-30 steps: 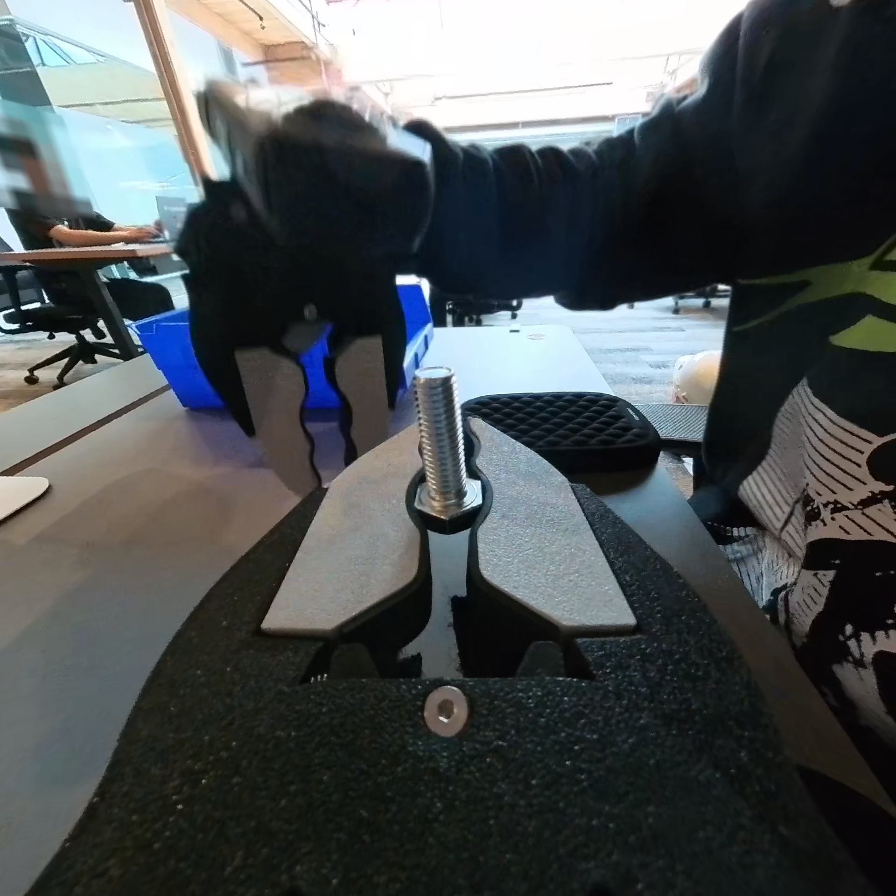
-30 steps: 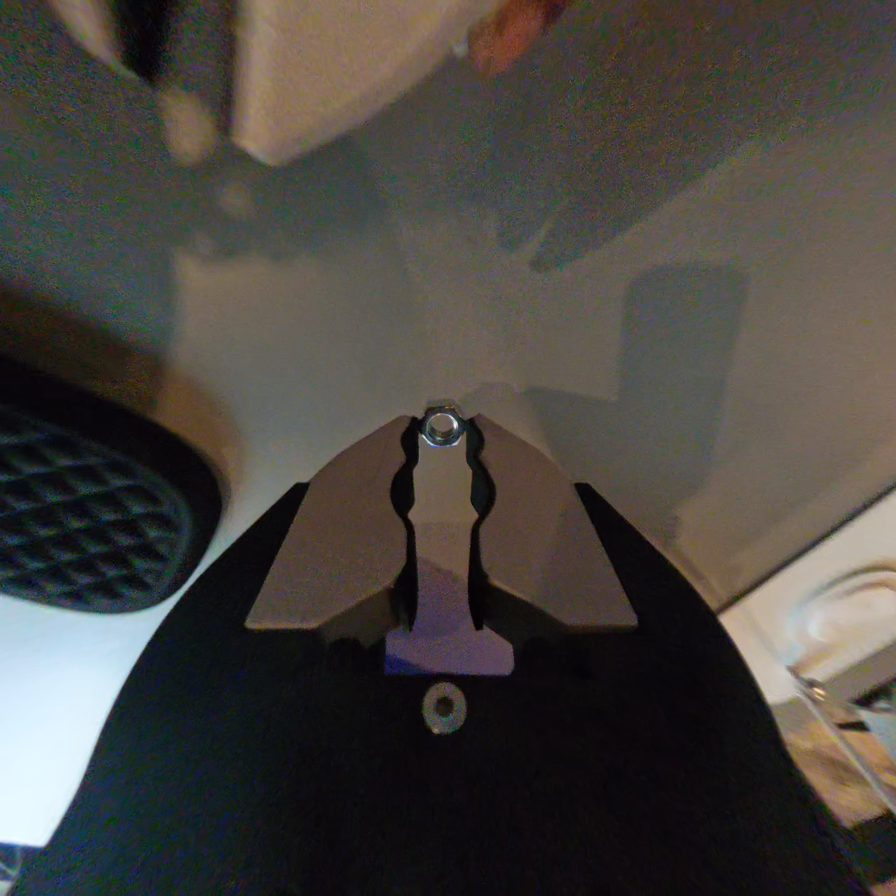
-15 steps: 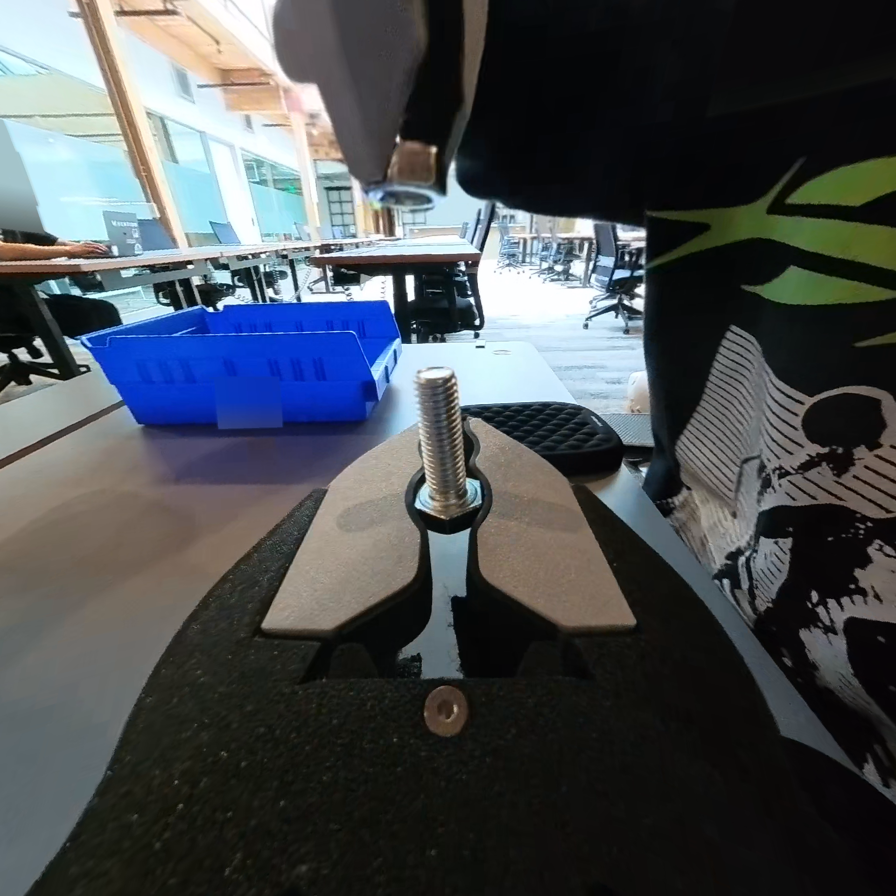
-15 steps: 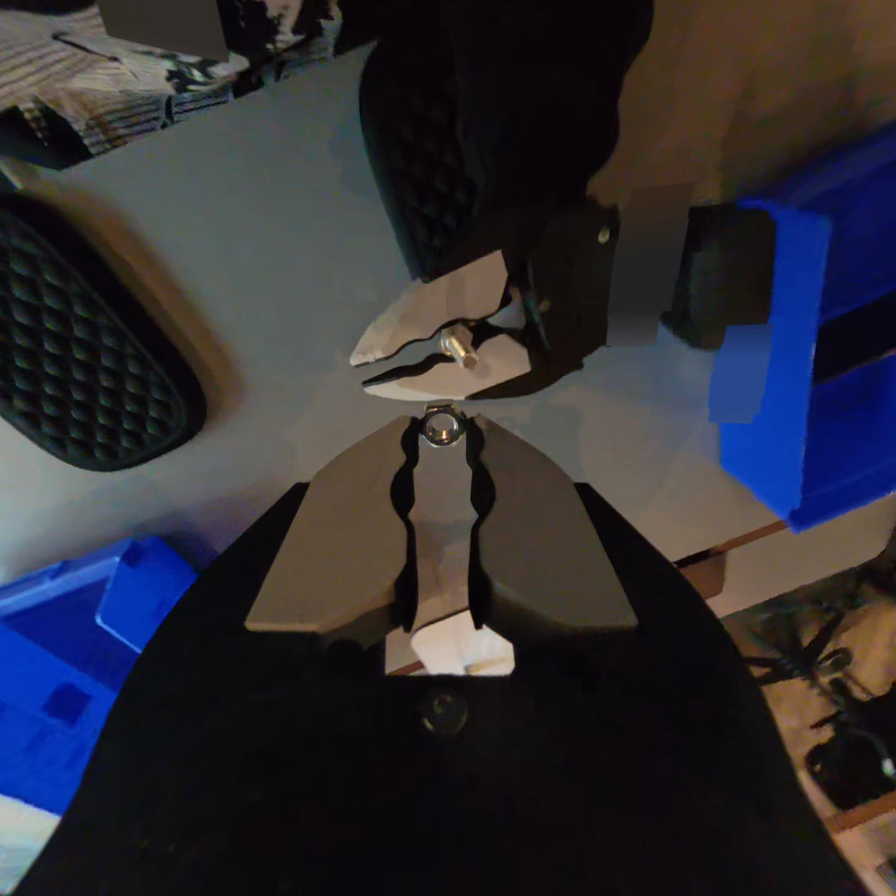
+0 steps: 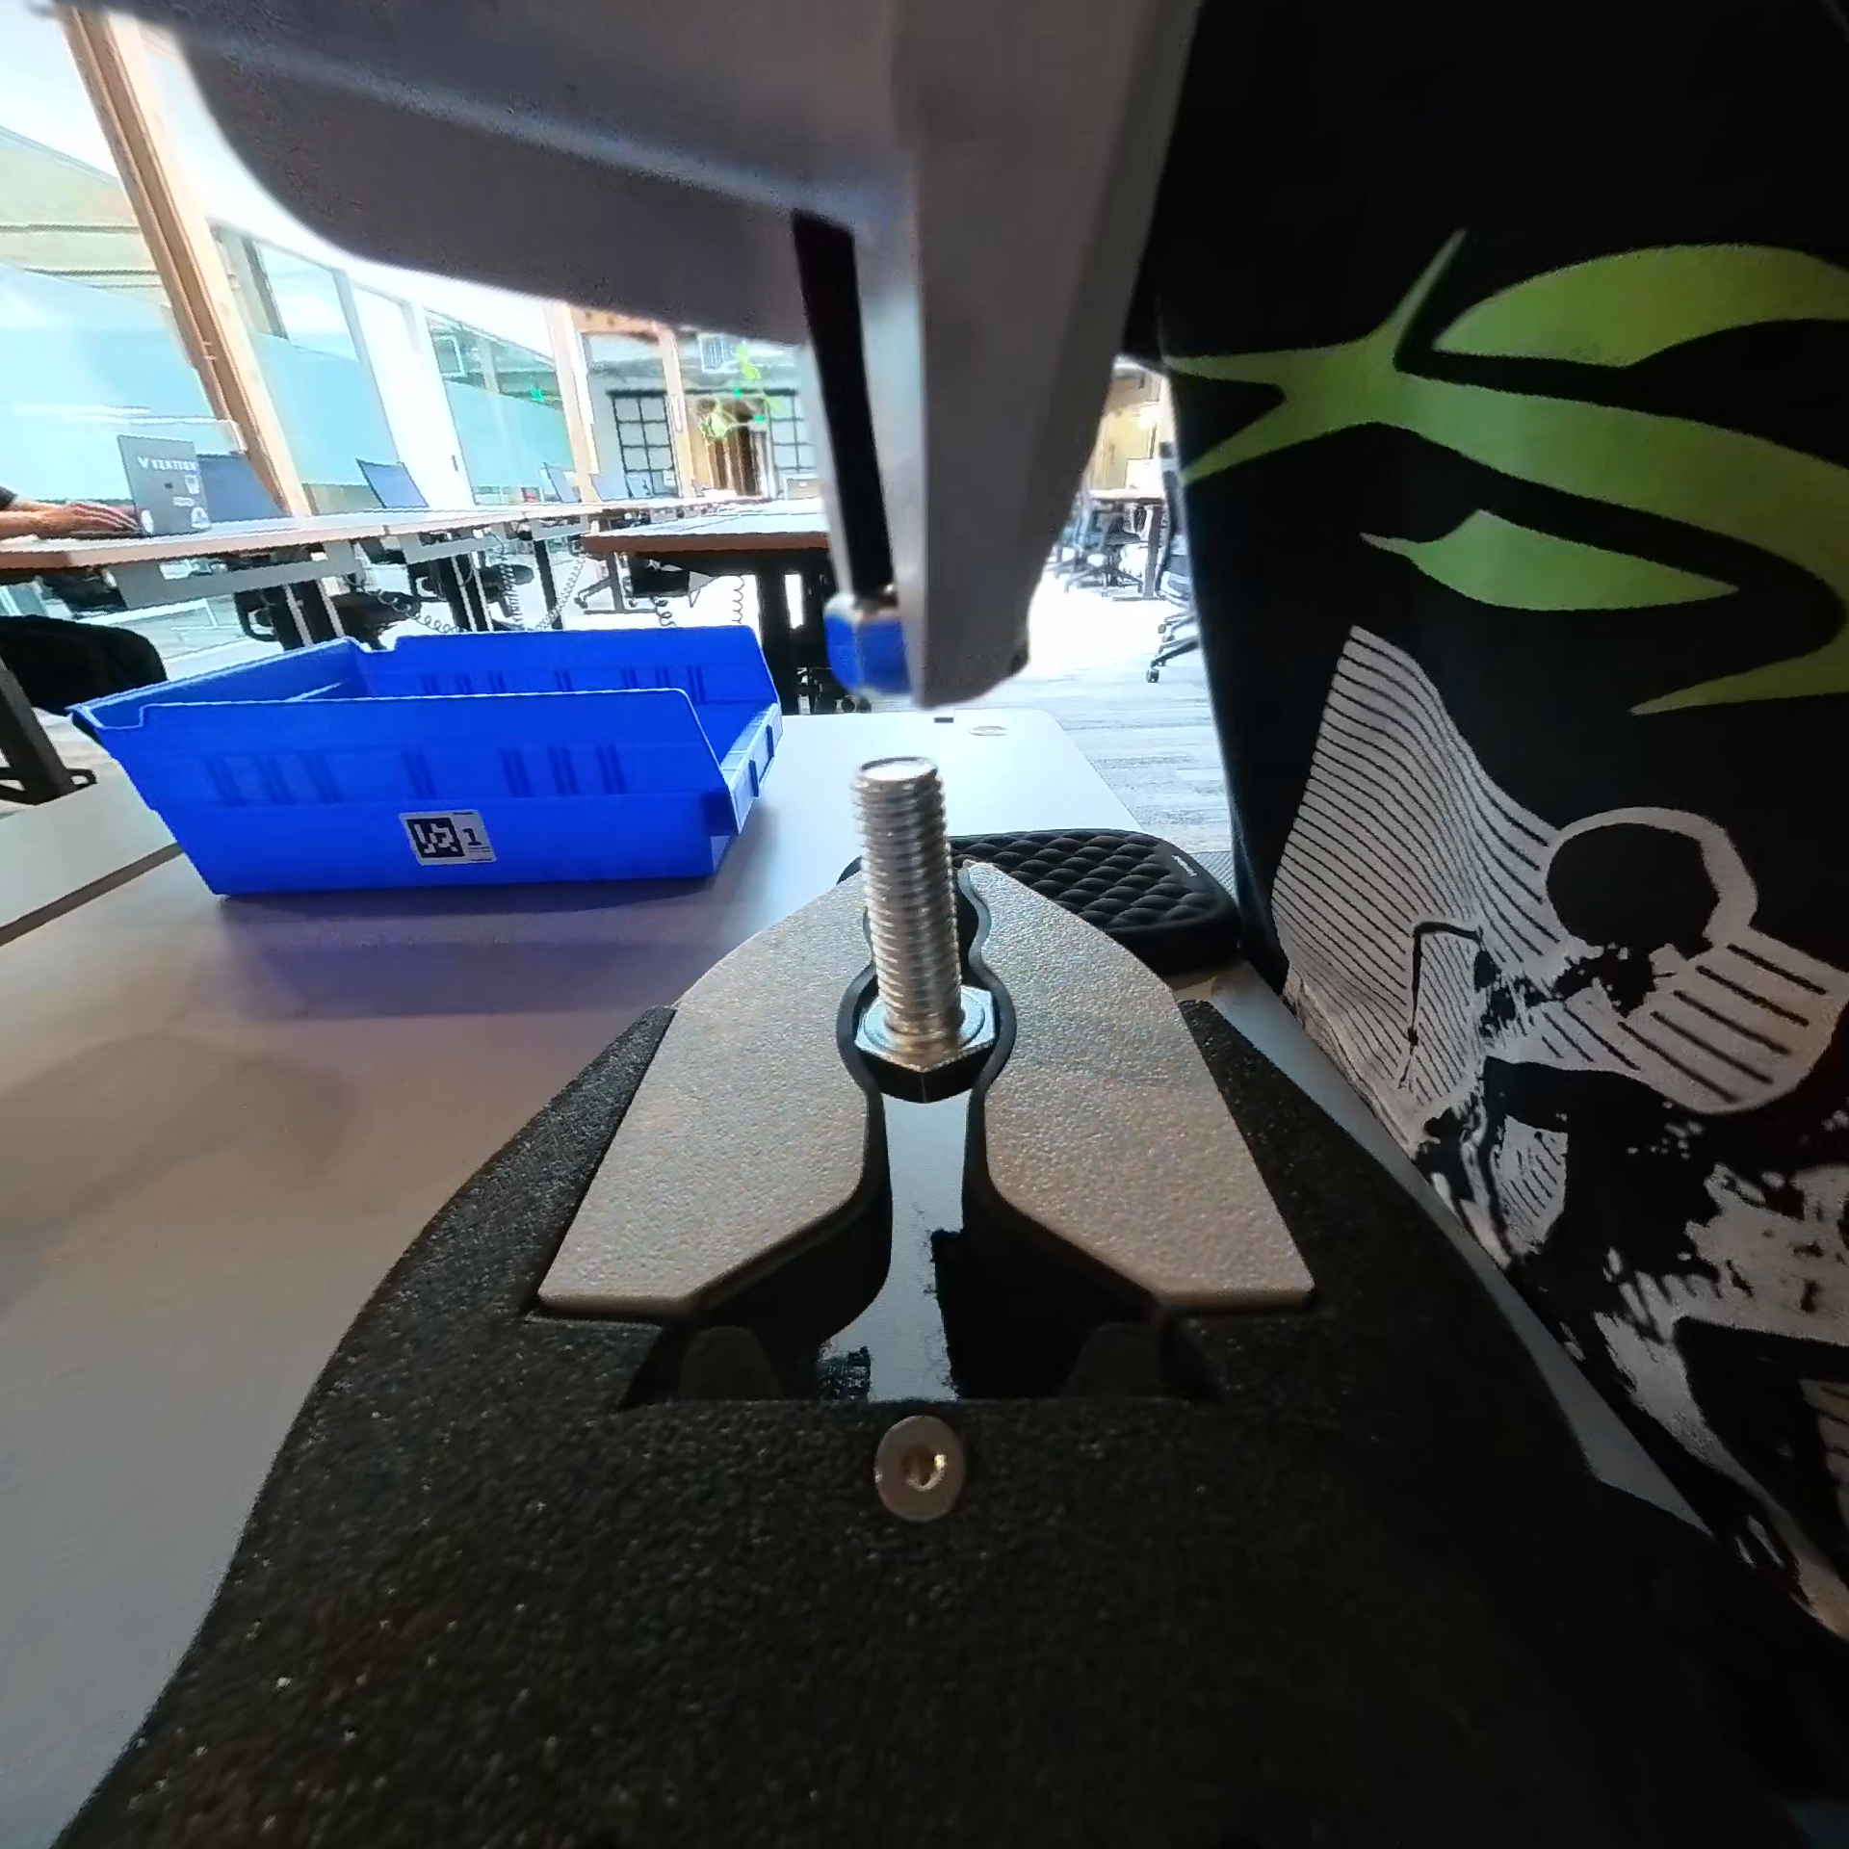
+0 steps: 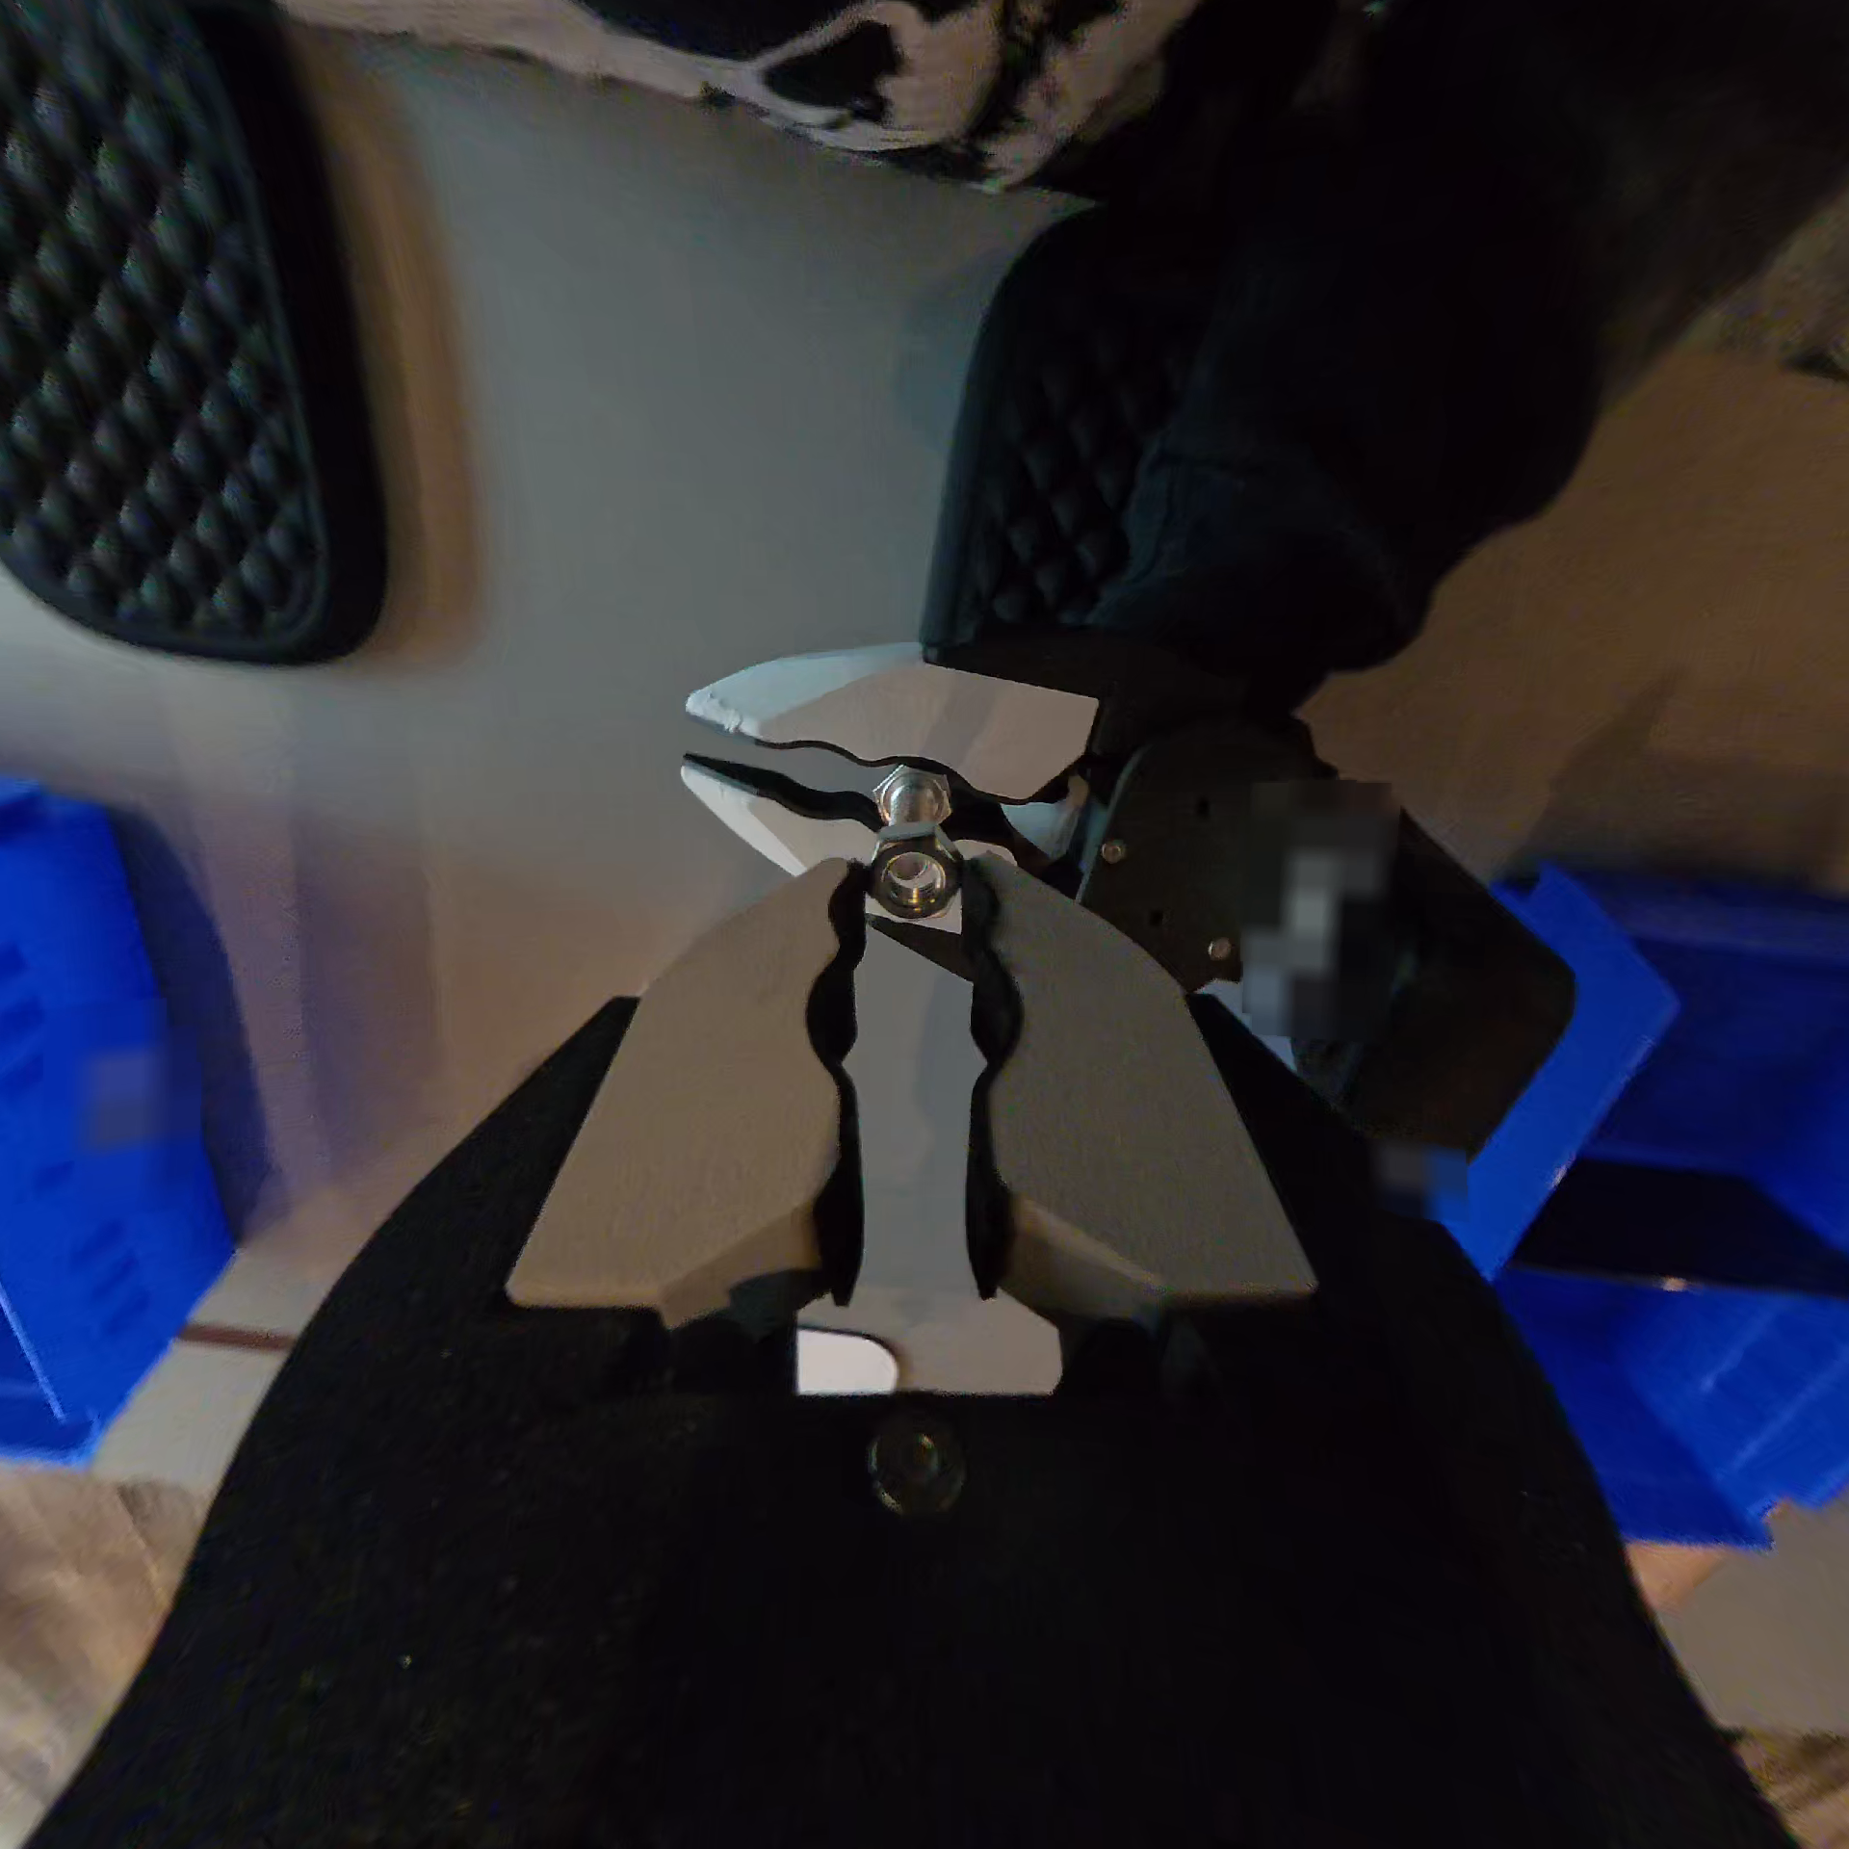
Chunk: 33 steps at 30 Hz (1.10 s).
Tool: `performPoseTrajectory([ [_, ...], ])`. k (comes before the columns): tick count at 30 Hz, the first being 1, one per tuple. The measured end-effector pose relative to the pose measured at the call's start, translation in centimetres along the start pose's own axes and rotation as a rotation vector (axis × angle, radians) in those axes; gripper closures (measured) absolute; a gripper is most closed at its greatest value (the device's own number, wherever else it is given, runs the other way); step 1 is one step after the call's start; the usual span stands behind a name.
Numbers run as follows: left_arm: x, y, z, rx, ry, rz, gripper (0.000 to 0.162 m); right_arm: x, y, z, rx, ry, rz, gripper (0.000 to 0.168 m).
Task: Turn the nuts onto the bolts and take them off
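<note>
My left gripper (image 5: 926, 1001) is shut on the hex head of a steel bolt (image 5: 905, 900), which stands upright with its threaded end up. My right gripper (image 6: 912, 880) is shut on a small steel nut (image 6: 912, 882) at its fingertips. In the left wrist view the right gripper (image 5: 880, 640) hangs point down just above the bolt's tip, with the nut (image 5: 855, 640) at its tips, a small gap apart. In the right wrist view the left gripper (image 6: 900, 790) and the bolt (image 6: 908, 797) lie straight beneath the nut.
A blue bin (image 5: 440, 770) with a white tag stands on the grey table (image 5: 250, 1051) at the left. More blue bins (image 6: 1651, 1251) flank the right wrist view. Two black quilted pads (image 6: 160, 330) lie on the table. A person's dark patterned shirt (image 5: 1551, 800) fills the right.
My right gripper has come down with the nut until it hangs close above the bolt's tip. The left gripper has held the bolt still.
</note>
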State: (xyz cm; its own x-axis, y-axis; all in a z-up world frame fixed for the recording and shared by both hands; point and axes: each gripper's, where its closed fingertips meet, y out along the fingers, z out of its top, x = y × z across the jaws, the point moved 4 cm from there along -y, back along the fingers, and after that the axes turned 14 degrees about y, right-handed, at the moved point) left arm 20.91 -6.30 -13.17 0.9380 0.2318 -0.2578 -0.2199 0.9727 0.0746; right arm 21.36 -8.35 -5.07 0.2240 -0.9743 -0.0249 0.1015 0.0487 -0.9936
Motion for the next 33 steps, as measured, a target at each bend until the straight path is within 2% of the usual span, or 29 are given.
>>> performPoseTrajectory([
  [1,0.0,0.0,0.0,0.001,0.000,-0.003,0.152,0.1,0.1,-0.1,-0.015,-0.021,0.012,0.150],
  [11,0.2,0.1,-0.1,-0.002,0.005,-0.025,0.152,0.3,0.7,0.4,-0.028,-0.164,0.064,0.150],
  [24,0.3,0.1,0.0,0.004,0.001,-0.029,0.152,0.9,0.6,0.0,-0.036,-0.196,0.063,0.150],
  [29,0.1,0.0,0.0,0.010,-0.008,-0.017,0.152,1.2,0.3,-0.1,-0.031,-0.147,0.048,0.150],
  [33,-0.2,-0.1,0.0,0.010,-0.016,0.005,0.152,1.1,0.4,-0.8,-0.038,0.017,0.034,0.150],
])
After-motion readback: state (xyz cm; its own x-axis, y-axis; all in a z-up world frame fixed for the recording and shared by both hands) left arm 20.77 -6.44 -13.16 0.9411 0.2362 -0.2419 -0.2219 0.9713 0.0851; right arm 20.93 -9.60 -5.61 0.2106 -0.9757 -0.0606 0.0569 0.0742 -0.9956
